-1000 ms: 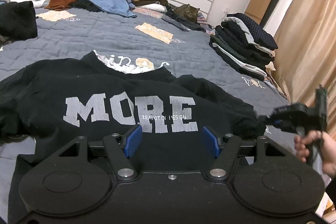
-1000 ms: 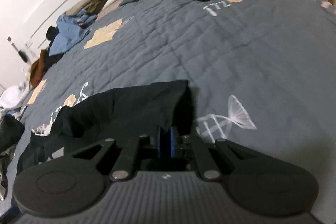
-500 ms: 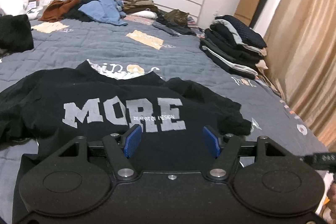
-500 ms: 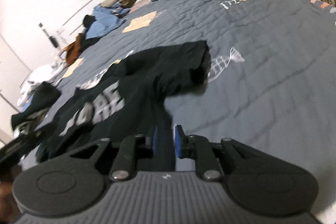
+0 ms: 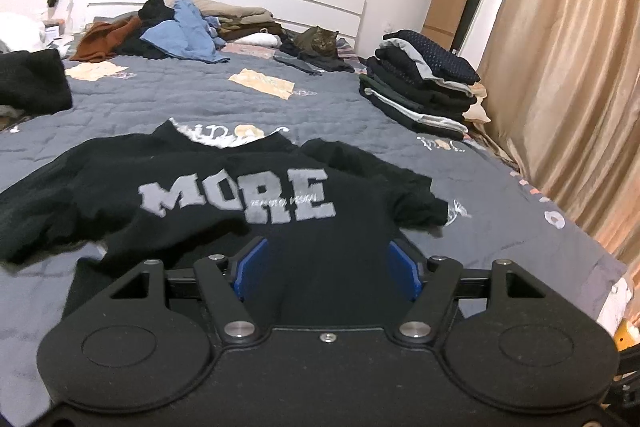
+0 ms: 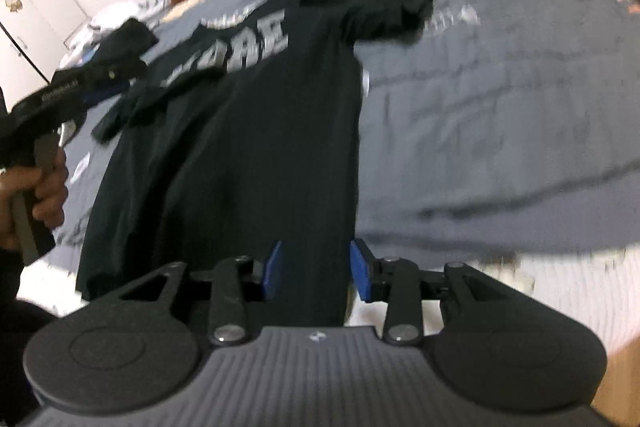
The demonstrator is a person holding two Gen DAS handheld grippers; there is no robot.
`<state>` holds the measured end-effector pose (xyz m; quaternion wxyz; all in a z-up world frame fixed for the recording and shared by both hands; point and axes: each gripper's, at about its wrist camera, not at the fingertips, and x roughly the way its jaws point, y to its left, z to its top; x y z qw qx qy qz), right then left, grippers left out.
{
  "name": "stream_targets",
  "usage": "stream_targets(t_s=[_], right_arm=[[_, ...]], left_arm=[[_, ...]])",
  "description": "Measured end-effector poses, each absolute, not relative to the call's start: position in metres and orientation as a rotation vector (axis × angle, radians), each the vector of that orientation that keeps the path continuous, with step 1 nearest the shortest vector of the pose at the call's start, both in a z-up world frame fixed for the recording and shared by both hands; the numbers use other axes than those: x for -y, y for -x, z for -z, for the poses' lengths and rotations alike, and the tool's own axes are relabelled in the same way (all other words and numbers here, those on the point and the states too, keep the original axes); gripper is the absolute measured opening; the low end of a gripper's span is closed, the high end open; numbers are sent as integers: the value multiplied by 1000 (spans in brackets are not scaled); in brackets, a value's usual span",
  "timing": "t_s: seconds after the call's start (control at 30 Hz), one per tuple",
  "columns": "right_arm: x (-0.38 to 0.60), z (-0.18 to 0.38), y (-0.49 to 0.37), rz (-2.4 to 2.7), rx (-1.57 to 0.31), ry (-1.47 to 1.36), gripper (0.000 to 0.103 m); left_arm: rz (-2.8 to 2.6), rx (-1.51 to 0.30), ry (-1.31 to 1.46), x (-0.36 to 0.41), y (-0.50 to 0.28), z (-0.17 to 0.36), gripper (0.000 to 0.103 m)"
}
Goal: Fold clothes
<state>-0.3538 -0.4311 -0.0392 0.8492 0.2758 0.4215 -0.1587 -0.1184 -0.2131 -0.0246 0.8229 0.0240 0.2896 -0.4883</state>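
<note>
A black T-shirt [image 5: 224, 187] lies spread on the grey bed [image 5: 168, 99], with "MORE" in big grey letters; the small line below is unreadable. The left gripper [image 5: 326, 267] is wide open above the shirt's hem, holding nothing. The right gripper [image 6: 316, 269] is opening, hem between its pads.

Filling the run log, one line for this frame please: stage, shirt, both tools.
stage: shirt laid out | black T-shirt: flat on bed, print up | left tool: open over hem | right tool: opening, shirt edge between pads, unpinched

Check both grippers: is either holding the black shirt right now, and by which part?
Neither grips it. The left gripper stands open over the black MORE T-shirt. The right gripper is opening, with the shirt's lower part between its pads, unpinched.
</note>
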Motion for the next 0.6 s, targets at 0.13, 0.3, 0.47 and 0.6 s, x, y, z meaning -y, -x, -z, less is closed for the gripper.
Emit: stream_targets(t_s=[0.13,0.3,0.47,0.6], right_arm=[[420,55,365,336,-946,-603,38],[411,74,372,326,-957,-656,38],[402,80,373,326,-948,-639,38],[399,86,372,332,-946,-633,38]], left_arm=[[1023,-615,-82,186,131,31,66],[995,-623,-130,148,143,41,66],[943,-667,-121,103,145,50,66],[882,-711,-128,69,145,54,66]])
